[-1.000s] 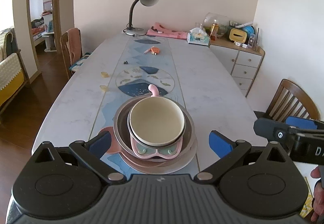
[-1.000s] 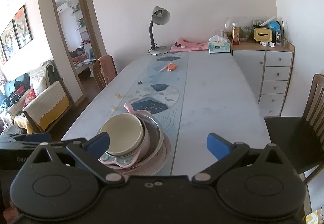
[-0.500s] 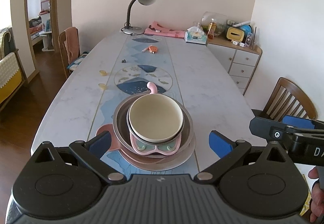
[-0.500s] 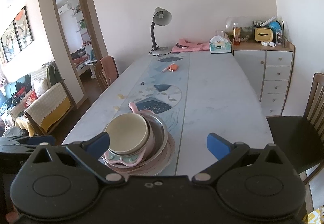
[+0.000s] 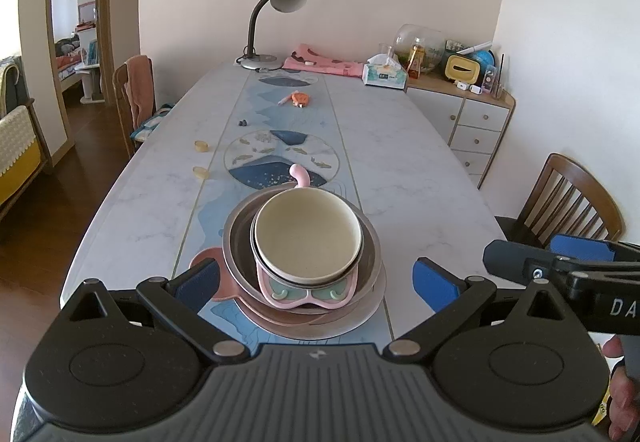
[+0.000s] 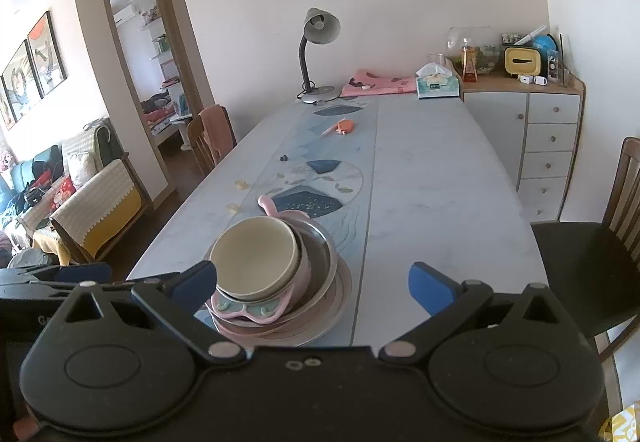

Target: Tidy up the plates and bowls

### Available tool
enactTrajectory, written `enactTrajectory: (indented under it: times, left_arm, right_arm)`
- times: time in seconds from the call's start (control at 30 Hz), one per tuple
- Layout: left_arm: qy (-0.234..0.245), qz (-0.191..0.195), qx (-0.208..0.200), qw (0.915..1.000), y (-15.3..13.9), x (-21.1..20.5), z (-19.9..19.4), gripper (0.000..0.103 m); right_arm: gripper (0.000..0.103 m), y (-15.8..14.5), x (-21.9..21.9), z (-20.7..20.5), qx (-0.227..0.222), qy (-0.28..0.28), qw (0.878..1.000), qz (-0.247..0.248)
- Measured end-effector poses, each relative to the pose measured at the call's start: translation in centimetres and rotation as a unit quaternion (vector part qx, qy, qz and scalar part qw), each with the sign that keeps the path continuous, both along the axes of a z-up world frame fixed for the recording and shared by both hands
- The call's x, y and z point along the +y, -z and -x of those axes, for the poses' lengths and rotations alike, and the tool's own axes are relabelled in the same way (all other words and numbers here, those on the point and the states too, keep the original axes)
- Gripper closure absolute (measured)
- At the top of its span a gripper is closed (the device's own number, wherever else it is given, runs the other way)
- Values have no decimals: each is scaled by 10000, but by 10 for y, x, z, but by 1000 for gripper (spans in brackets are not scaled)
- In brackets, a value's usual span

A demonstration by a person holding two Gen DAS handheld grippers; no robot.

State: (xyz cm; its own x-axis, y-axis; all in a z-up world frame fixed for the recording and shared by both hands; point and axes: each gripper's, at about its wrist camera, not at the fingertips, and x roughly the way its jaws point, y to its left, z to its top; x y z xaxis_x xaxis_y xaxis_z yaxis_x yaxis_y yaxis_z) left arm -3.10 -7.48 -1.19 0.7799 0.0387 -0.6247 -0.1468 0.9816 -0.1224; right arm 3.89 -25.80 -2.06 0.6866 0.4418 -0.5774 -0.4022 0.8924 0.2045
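Observation:
One stack of dishes stands on the near end of the marble table (image 5: pixel 404 162). On top is a cream bowl (image 5: pixel 307 233) (image 6: pixel 254 256), nested in a pink handled dish (image 5: pixel 306 292) (image 6: pixel 256 308). That dish sits in a metal bowl (image 5: pixel 370 246) (image 6: pixel 320 254) on a pink plate (image 5: pixel 360 316) (image 6: pixel 336 298). My left gripper (image 5: pixel 316 280) is open, hanging just short of the stack with nothing between its fingers. My right gripper (image 6: pixel 312 282) is open too, to the right of the stack and empty. The right gripper's black body shows at the left wrist view's right edge.
A grey desk lamp (image 5: pixel 276 22), pink cloth (image 5: pixel 320 64) and tissue box (image 5: pixel 384 74) stand at the table's far end. A small orange item (image 5: pixel 298 98) lies on the runner. A wooden chair (image 5: pixel 568 198) sits to the right, another chair (image 5: pixel 136 98) to the left, a drawer cabinet (image 5: pixel 476 122) beyond.
Both grippers have drawn back and risen slightly from the stack, so it appears a little farther away. Nothing was grasped or released; the dishes have not moved.

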Motion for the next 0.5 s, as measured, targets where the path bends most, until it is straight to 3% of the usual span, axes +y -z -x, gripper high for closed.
enactTrajectory:
  times: [0.5]
  left_arm:
    - [25, -37, -32, 10000, 0, 1, -5, 0]
  right_arm:
    - [0, 4, -1, -2, 17, 34, 10000, -16]
